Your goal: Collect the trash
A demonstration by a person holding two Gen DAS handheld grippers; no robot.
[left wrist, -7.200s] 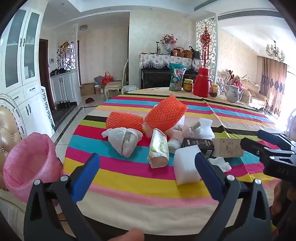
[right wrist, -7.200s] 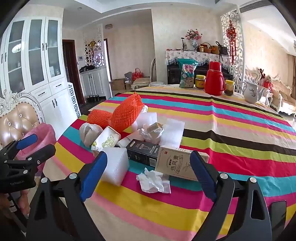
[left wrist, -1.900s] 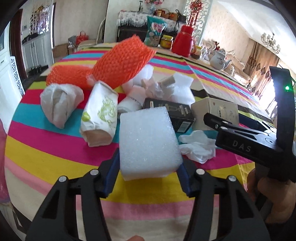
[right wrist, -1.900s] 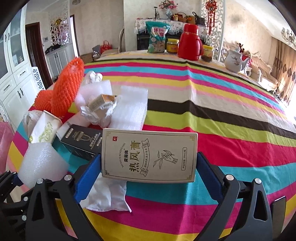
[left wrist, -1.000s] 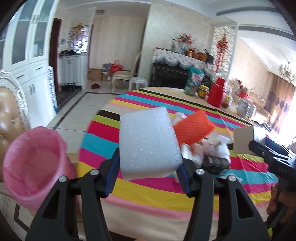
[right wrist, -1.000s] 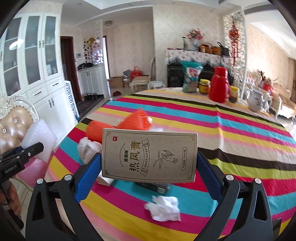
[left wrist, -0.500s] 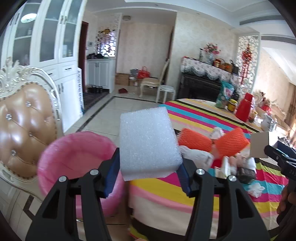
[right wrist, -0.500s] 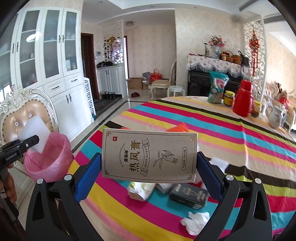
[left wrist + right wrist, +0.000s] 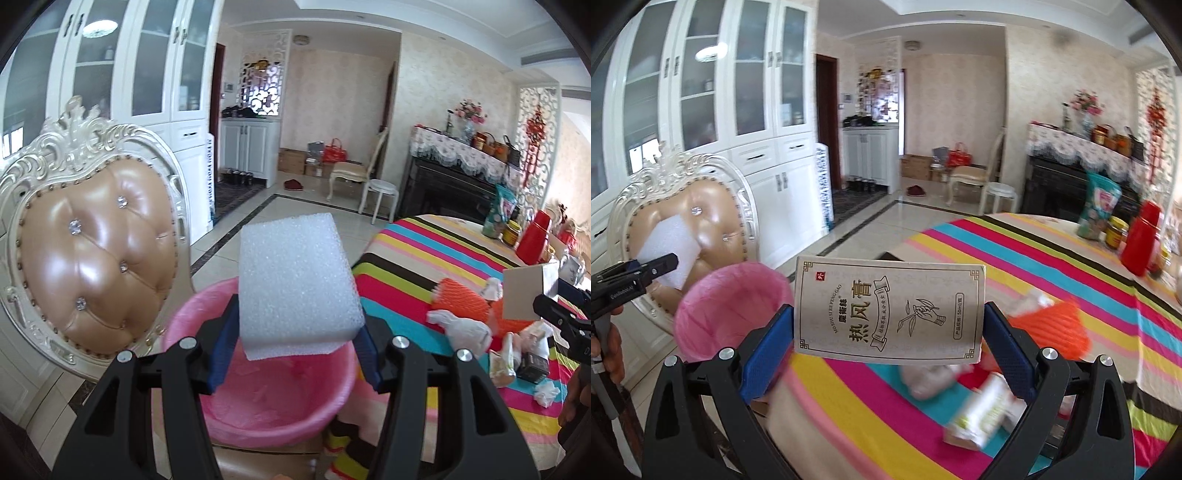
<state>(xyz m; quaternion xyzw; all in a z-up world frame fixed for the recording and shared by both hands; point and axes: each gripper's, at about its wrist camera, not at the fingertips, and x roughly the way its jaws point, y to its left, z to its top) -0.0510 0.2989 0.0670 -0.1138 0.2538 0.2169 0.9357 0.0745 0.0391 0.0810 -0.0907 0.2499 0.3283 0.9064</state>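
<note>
My left gripper [image 9: 293,347] is shut on a white foam block [image 9: 295,291] and holds it over the mouth of the pink-lined trash bin [image 9: 258,406]. My right gripper [image 9: 888,350] is shut on a beige cardboard box [image 9: 890,310] with Chinese print, held above the table edge to the right of the bin [image 9: 731,306]. The left gripper with the foam [image 9: 670,251] also shows at the left of the right wrist view. More trash lies on the striped table [image 9: 424,258]: orange foam nets [image 9: 461,301], a white bag [image 9: 465,332], a crumpled tissue [image 9: 546,391].
A tufted tan chair [image 9: 92,254] with a white carved frame stands just behind the bin. White cabinets [image 9: 720,110] line the left wall. A red thermos [image 9: 1141,240], jar and snack bag stand at the table's far side.
Both grippers swung left from the table toward the bin. The foam block now hangs over the bin's mouth. The box came closer to the bin.
</note>
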